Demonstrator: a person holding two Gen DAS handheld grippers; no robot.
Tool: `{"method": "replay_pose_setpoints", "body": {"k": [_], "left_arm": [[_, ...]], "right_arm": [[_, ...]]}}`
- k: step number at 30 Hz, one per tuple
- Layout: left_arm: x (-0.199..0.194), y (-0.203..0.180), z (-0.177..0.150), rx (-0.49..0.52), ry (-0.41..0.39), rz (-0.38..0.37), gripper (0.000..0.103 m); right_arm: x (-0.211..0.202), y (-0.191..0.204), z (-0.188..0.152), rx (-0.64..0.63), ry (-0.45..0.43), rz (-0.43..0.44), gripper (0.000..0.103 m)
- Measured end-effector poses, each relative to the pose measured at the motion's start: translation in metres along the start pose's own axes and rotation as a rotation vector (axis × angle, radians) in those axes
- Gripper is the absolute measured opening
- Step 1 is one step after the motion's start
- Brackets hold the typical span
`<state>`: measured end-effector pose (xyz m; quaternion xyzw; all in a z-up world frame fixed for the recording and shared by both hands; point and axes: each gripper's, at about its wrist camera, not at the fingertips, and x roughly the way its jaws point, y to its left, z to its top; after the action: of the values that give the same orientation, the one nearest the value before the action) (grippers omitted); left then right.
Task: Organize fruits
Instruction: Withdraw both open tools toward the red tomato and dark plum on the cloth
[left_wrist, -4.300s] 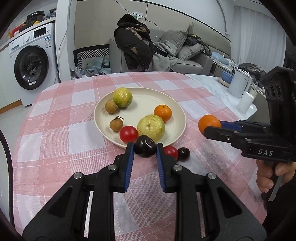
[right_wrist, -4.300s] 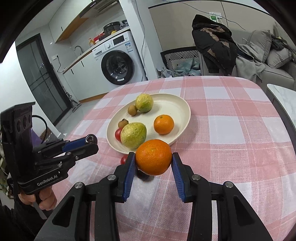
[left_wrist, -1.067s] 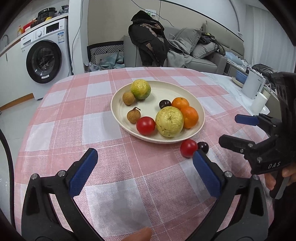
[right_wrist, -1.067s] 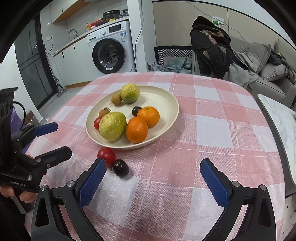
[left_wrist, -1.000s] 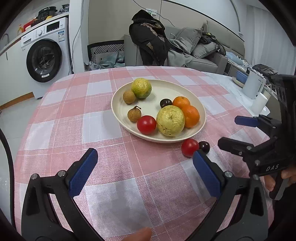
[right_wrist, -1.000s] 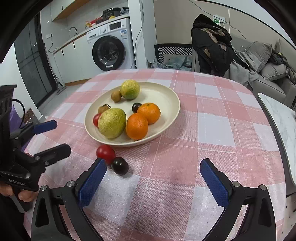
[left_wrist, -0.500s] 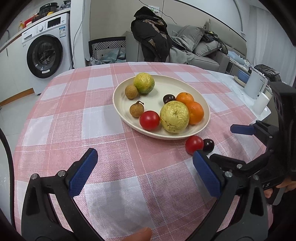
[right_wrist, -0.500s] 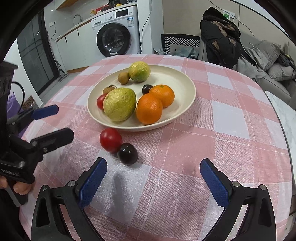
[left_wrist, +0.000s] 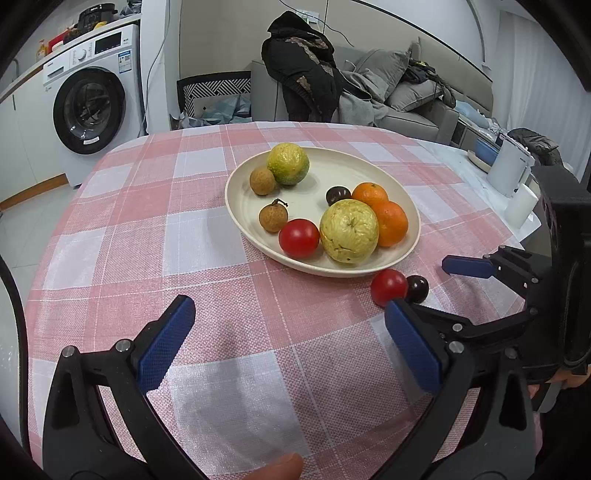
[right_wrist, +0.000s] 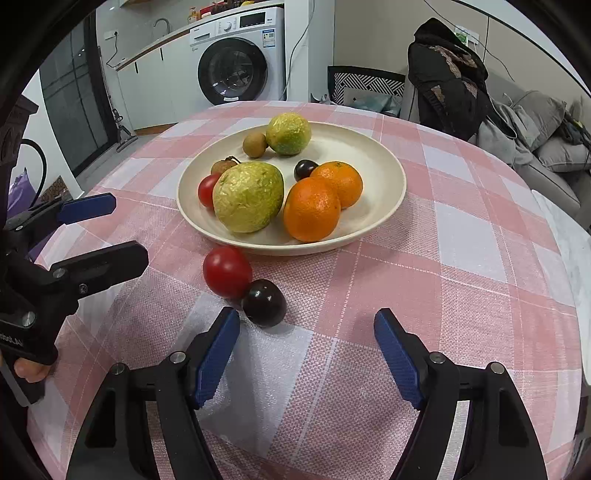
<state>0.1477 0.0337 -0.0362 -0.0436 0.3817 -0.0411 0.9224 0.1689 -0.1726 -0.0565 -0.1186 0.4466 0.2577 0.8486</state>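
Note:
A cream plate (left_wrist: 325, 162) (right_wrist: 384, 173) on the pink checked tablecloth holds two oranges (right_wrist: 312, 214), a yellow-green guava (right_wrist: 248, 197), a green citrus (right_wrist: 289, 133), a red tomato (left_wrist: 298, 238), a dark plum (left_wrist: 338, 194) and two small brown fruits (left_wrist: 272, 218). A red tomato (right_wrist: 227, 272) (left_wrist: 388, 287) and a dark plum (right_wrist: 264, 302) (left_wrist: 417, 289) lie touching on the cloth just in front of the plate. My right gripper (right_wrist: 306, 350) is open and empty, close behind the plum. My left gripper (left_wrist: 288, 341) is open and empty, to the left of both.
The round table's right edge meets a white counter (left_wrist: 476, 173) with a white kettle (left_wrist: 509, 168). A washing machine (left_wrist: 92, 107), a chair with a dark coat (left_wrist: 303, 81) and a grey sofa (left_wrist: 413, 92) stand behind the table.
Since 4.3 s ago the plum and the orange went from my grippers into the plate and both opened. Over the last second both grippers moved closer to the loose tomato and plum.

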Motion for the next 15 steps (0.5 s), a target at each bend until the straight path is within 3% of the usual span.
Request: {"method": "replay_pose_setpoints", "body": {"k": [10, 12, 15], "left_arm": [[0.0000, -0.0013, -0.0016, 0.006, 0.004, 0.002, 0.102], [0.0000, -0.0015, -0.0021, 0.007, 0.005, 0.001, 0.102], [-0.0002, -0.0020, -0.0020, 0.008, 0.004, 0.001, 0.102]], "right_arm": [[-0.0002, 0.0089, 0.0028, -0.023, -0.011, 0.033, 0.055], [-0.0012, 0.0097, 0.0026, -0.026, -0.015, 0.040, 0.042], [-0.0021, 0.0107, 0.0026, -0.023, -0.019, 0.072, 0.031]]}}
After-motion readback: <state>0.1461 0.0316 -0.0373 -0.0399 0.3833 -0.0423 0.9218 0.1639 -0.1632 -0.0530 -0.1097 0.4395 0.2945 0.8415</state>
